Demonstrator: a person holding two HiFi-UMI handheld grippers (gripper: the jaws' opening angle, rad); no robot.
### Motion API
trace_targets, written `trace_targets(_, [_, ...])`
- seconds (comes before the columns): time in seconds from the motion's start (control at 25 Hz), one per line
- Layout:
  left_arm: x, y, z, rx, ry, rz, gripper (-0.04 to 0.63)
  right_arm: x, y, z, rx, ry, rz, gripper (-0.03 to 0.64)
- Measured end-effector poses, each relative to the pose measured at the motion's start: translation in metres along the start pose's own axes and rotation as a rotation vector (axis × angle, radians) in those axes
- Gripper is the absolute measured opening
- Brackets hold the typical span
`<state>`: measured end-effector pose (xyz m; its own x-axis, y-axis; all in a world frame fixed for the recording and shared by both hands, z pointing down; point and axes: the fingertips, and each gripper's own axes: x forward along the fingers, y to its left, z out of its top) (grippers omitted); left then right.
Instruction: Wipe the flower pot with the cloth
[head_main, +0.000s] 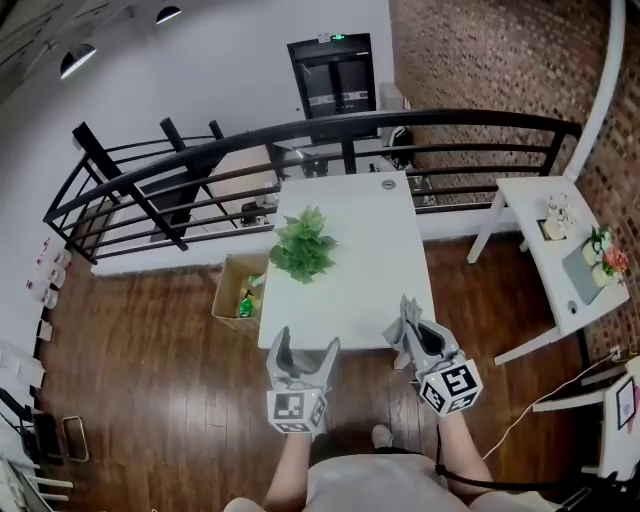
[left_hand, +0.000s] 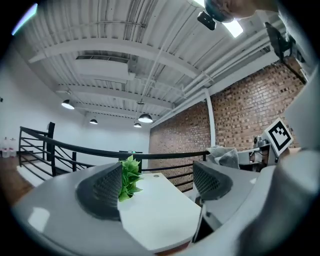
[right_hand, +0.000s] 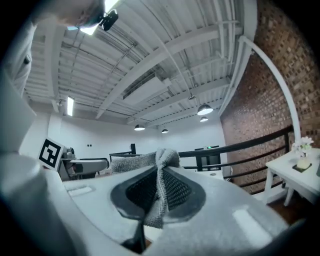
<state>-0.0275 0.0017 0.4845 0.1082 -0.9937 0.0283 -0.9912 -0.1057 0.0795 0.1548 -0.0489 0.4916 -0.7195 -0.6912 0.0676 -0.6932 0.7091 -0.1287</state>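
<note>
**Two jobs to do: hold and wipe**

The green plant (head_main: 303, 245) stands on the white table (head_main: 370, 270), on its left side. Its flower pot hides under the leaves. Both tools hang by the table's near edge, well apart from the plant.

To wipe well, I think the left gripper (head_main: 305, 342) should hold the pot low and steady. Then the grey cloth (right_hand: 162, 165) can rub round the pot's side, not the leaves.

The right gripper (head_main: 408, 310) is squeezed tight on the cloth. The left gripper's jaws are apart, with nothing between them.

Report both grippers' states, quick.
Left gripper: open, nothing between its jaws.
Right gripper: shut on the cloth.
</note>
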Motion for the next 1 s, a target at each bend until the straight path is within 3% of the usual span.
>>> trace_targets(0.2, [-0.018,0.001,0.002,-0.121,-0.027,0.045,0.439,-0.014,0.028,0.007,-0.040,-0.040,0.078,0.012])
trace_targets(0.32, [-0.036,0.004,0.008,-0.063,-0.019,0.052,0.437,-0.007,0.051,0.000,-0.058,-0.010,0.086,0.012])
trace_targets(0.48, [-0.058,0.022,0.011,0.128,0.013,0.068,0.425,0.011,0.076,-0.013,-0.045,0.021,0.081,0.012])
trace_targets(0.56, [-0.069,0.033,0.015,0.178,0.012,0.077,0.420,0.020,0.092,-0.016,-0.056,0.026,0.100,0.012])
trace_targets(1.0, [-0.123,0.107,0.024,0.109,-0.026,0.122,0.391,0.040,0.168,0.000,-0.104,0.001,0.111,0.012])
